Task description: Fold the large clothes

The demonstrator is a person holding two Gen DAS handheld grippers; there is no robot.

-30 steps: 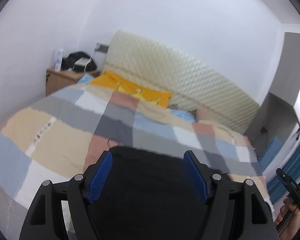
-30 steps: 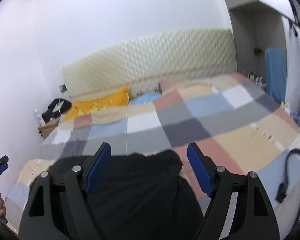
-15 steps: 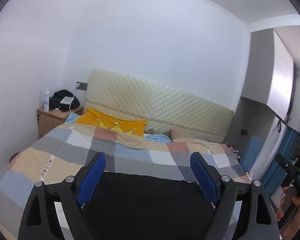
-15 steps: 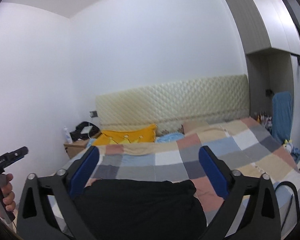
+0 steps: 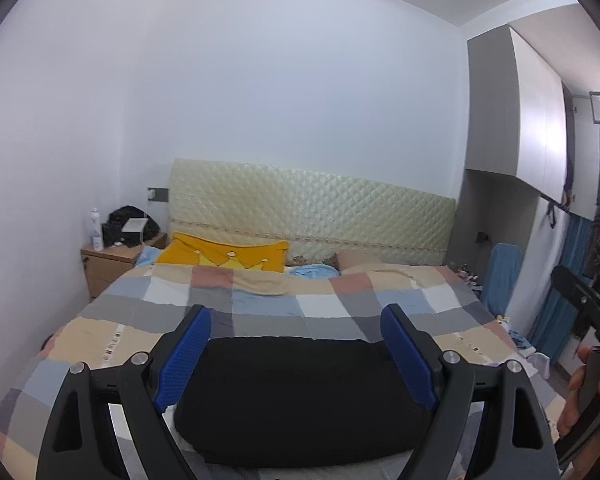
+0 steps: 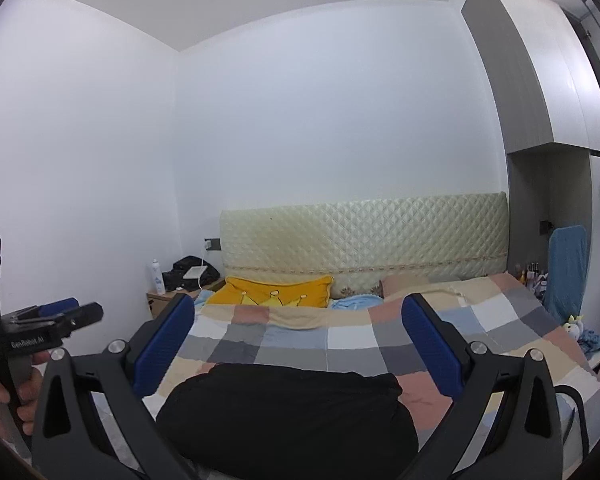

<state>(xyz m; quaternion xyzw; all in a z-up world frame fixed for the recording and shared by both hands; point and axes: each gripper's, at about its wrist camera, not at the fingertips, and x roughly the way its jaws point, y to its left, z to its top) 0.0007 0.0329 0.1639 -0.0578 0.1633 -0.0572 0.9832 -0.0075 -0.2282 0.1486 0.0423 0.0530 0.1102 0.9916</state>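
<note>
As both views rose from bed's foot edge, left tongs [image 5: 296, 350] and right tongs [image 6: 298, 338] gaped wide, empty; black garment [image 5: 300, 396] lay folded on bed [image 5: 100, 332], likely finished.

The black garment's [image 6: 284, 420] near edge runs off-frame.

Black garment [image 5: 300, 396] on a checked bedspread [image 5: 340, 304].
Yellow pillow [image 5: 224, 256] lies against the cream quilted headboard [image 5: 312, 208]; blue fingers [image 5: 188, 356].

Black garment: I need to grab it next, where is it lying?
The black garment lies folded on the checked bedspread at the bed's foot, seen in both wrist views, just beyond the open claws.
</note>
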